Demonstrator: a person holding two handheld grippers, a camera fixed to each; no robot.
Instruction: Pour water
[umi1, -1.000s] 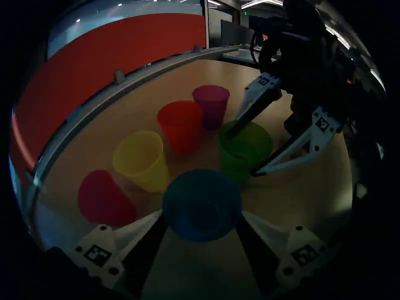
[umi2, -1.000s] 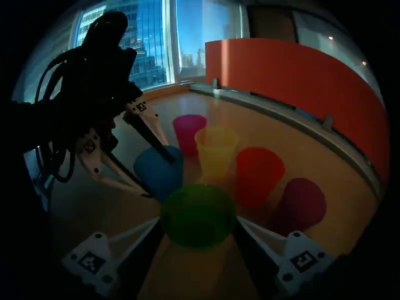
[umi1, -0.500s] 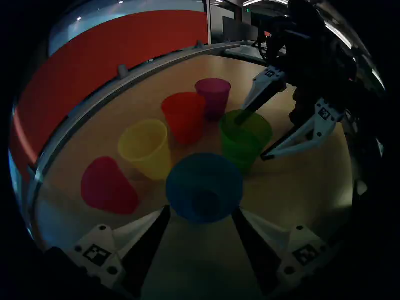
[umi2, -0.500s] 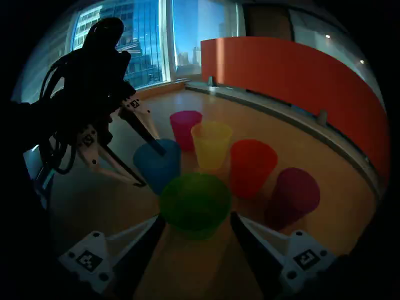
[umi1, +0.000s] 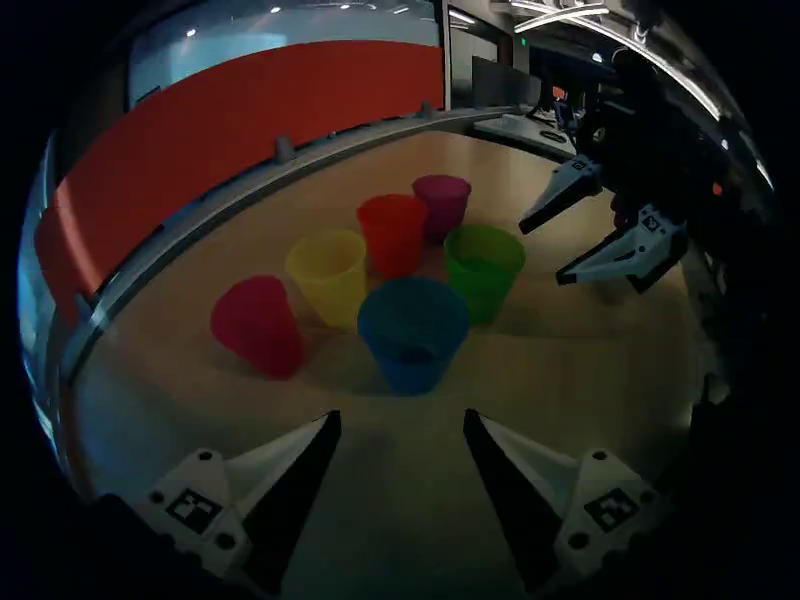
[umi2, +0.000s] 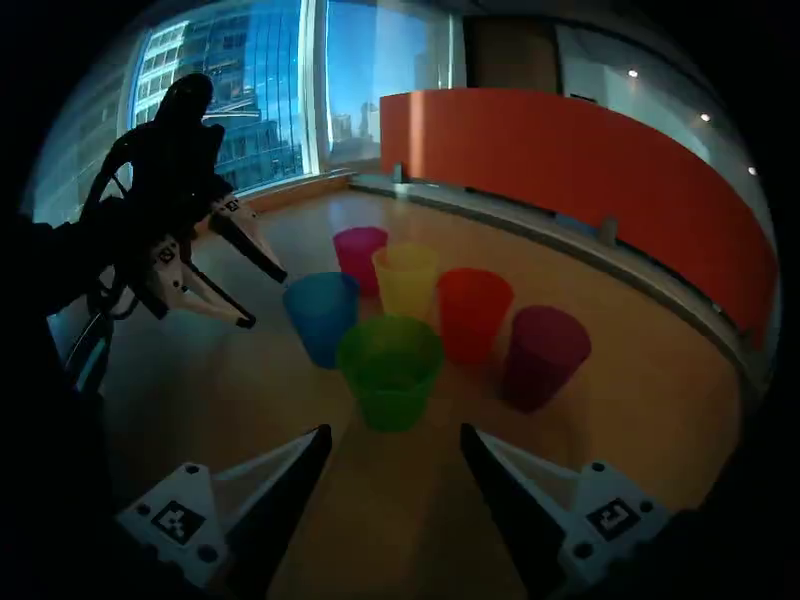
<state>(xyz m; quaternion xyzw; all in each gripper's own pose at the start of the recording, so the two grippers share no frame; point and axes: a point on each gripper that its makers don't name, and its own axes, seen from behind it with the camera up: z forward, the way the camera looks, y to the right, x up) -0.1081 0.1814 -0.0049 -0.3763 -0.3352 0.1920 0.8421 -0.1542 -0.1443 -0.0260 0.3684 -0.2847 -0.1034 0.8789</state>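
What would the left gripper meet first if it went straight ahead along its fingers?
Most likely the blue cup, upright and dead ahead of the open left gripper, with nothing nearer in that line. Height is hard to judge, so contact might be at its rim.

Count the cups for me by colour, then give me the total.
Blue cup: 1
Green cup: 1
Yellow cup: 1
Red cup: 1
Purple cup: 1
Pink cup: 1
Total: 6 cups
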